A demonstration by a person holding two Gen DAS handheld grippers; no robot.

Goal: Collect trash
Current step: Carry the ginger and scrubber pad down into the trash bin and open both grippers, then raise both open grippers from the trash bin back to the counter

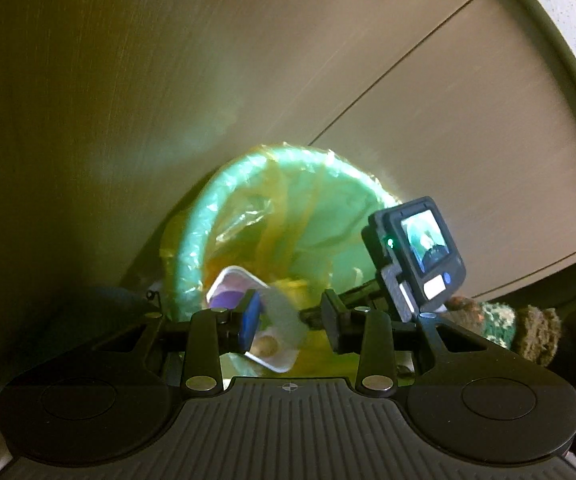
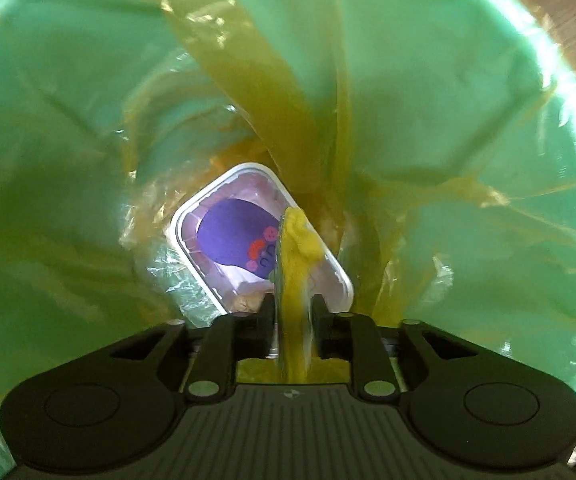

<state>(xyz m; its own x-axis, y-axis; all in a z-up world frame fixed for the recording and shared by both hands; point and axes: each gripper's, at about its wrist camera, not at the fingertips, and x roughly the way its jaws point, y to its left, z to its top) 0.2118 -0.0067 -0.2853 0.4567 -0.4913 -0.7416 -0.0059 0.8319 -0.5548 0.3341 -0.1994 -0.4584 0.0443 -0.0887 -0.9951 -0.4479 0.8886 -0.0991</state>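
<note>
A mint-green bin lined with a thin yellowish bag stands against a wooden front. My right gripper points straight down into the bin. A yellow sponge with a green scouring face stands edge-on between its jaws, streaked with blur, and the pads do not seem to press on it. A white plastic tray with a purple label lies at the bottom. My left gripper hovers open near the rim with nothing held; the tray and the blurred sponge show through its gap. The right gripper's camera unit is above the bin.
Beige wooden cabinet doors rise behind the bin under a pale worktop edge. A knitted sleeve reaches in from the right. Loose yellow folds of the liner hang down the bin's inner wall.
</note>
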